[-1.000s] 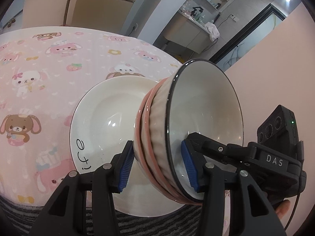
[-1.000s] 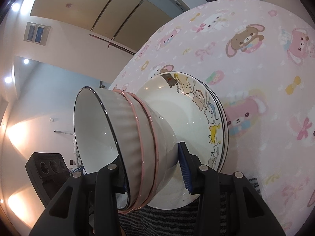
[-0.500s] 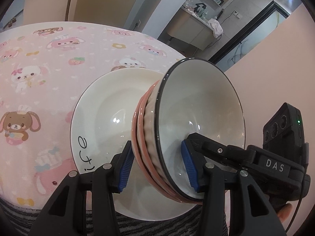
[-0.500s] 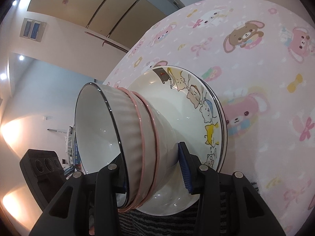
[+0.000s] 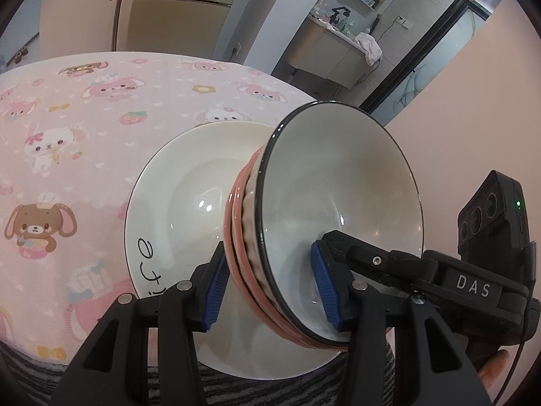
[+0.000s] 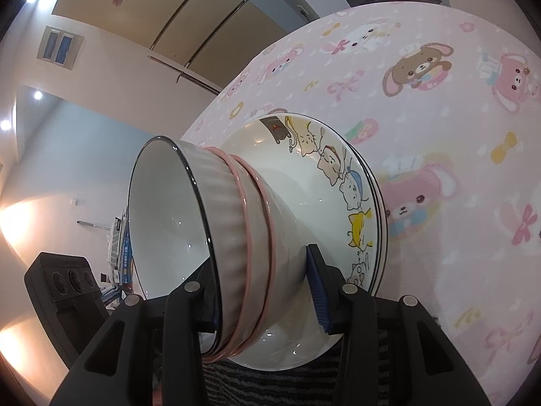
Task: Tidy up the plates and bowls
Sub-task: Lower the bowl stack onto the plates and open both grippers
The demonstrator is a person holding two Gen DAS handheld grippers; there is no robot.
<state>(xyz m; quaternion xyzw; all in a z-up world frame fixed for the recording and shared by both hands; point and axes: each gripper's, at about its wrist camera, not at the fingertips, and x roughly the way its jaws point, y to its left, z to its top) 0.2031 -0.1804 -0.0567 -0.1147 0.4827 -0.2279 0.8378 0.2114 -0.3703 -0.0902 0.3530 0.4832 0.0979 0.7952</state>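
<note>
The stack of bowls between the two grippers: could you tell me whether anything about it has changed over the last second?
Nothing has visibly changed. The stack of bowls is still clamped at its rim by both the left gripper and the right gripper, tilted over the plates on the pink tablecloth.

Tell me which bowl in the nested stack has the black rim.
The innermost bowl, whose open mouth shows; the two bowls nested outside it have pink rims.
</note>
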